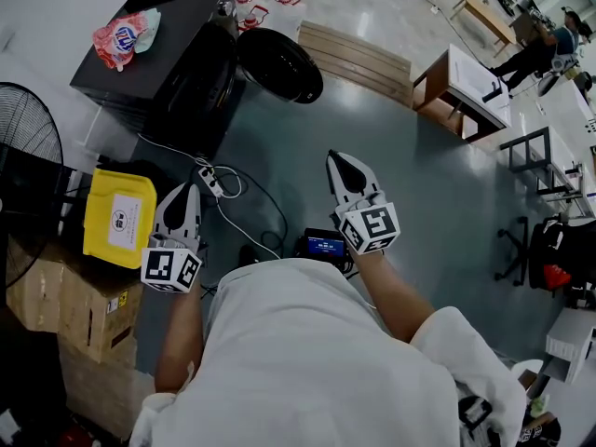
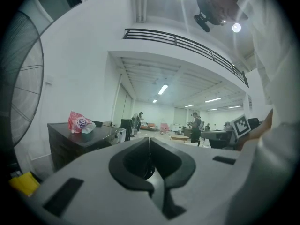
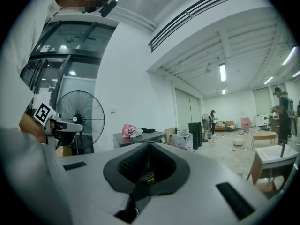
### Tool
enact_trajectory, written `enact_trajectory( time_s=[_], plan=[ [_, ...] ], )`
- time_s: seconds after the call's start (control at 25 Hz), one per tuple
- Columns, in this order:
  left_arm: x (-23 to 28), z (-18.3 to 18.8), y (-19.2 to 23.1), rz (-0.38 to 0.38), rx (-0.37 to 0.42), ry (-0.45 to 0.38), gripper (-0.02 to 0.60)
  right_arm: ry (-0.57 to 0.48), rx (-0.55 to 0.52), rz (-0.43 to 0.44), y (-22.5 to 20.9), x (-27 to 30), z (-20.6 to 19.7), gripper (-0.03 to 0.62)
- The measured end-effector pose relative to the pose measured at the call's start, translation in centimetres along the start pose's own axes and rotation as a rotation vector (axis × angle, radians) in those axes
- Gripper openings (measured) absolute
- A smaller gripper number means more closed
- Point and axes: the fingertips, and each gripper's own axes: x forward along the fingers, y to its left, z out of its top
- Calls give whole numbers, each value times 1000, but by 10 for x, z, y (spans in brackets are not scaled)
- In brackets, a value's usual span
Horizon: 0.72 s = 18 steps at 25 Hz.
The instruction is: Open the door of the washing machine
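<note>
The black washing machine (image 1: 154, 59) stands at the upper left of the head view, its round dark door (image 1: 279, 64) swung out to the right of its front. My left gripper (image 1: 186, 192) hovers well short of the machine, jaws together with nothing between them. My right gripper (image 1: 341, 162) is level with it further right, below the door and apart from it, also shut and empty. In the left gripper view the machine (image 2: 79, 142) shows beyond the closed left gripper (image 2: 149, 142). The right gripper view shows the machine (image 3: 140, 138) far behind the closed right gripper (image 3: 149, 145).
A red and white bag (image 1: 126, 35) lies on the machine's top. A standing fan (image 1: 23, 147), a yellow box (image 1: 119, 217) and cardboard boxes (image 1: 65, 296) crowd the left. A power strip (image 1: 209, 180) with cables lies on the floor. A wooden pallet (image 1: 354, 59) and a low table (image 1: 466, 87) sit beyond.
</note>
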Motion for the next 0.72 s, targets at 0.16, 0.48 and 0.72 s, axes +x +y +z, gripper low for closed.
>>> enact_trajectory(
  time_s=[0.16, 0.48, 0.72],
  plan=[
    [0, 1, -5, 2, 4, -4, 11, -2, 4, -7, -4, -5, 0, 31],
    [9, 1, -15, -5, -3, -9, 11, -9, 20, -22, -20, -12, 0, 31],
    [20, 2, -28, -13, -8, -15, 11, -11, 30, -23, -33, -18, -2, 31]
  ],
)
